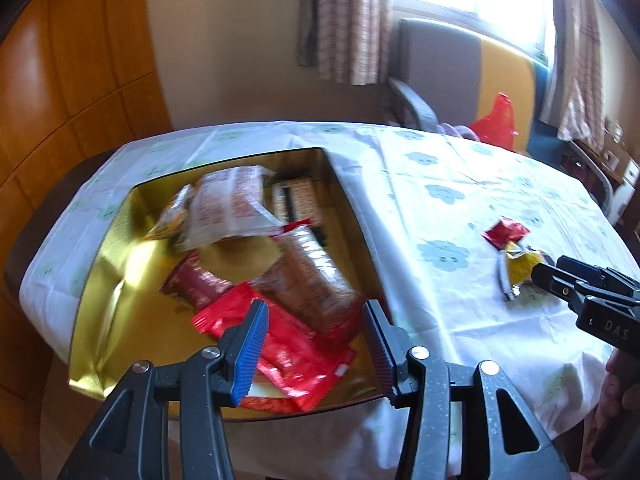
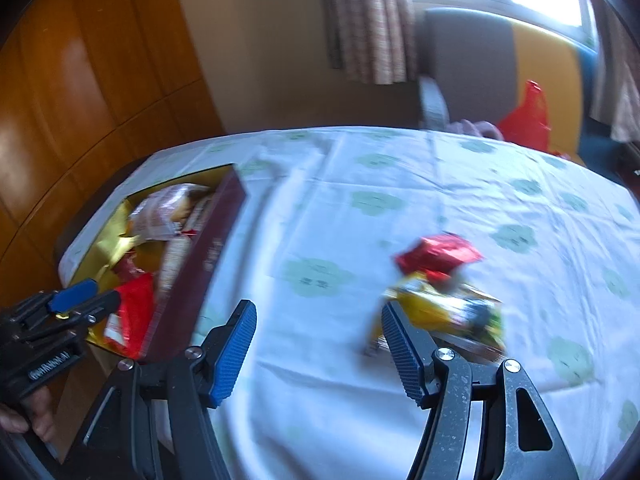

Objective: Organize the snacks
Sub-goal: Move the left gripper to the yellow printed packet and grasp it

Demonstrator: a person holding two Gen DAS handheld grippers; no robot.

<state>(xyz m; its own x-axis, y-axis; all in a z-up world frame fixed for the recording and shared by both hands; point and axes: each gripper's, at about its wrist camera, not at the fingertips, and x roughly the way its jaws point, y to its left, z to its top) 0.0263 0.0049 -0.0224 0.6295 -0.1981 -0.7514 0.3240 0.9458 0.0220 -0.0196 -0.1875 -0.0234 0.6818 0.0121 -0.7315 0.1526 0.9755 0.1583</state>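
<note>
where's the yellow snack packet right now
The yellow packet lies on the tablecloth right of the box, touching the red packet behind it. In the right wrist view the open right tongs sit just beside it.

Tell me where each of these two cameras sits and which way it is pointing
Left wrist: on the open left gripper, above the gold-lined box of snacks; right gripper shows at right.
Right wrist: on the open right gripper, over the tablecloth, facing the yellow packet and red packet; left gripper and hand at left.
Shared: box, packets, tablecloth, chair.
</note>
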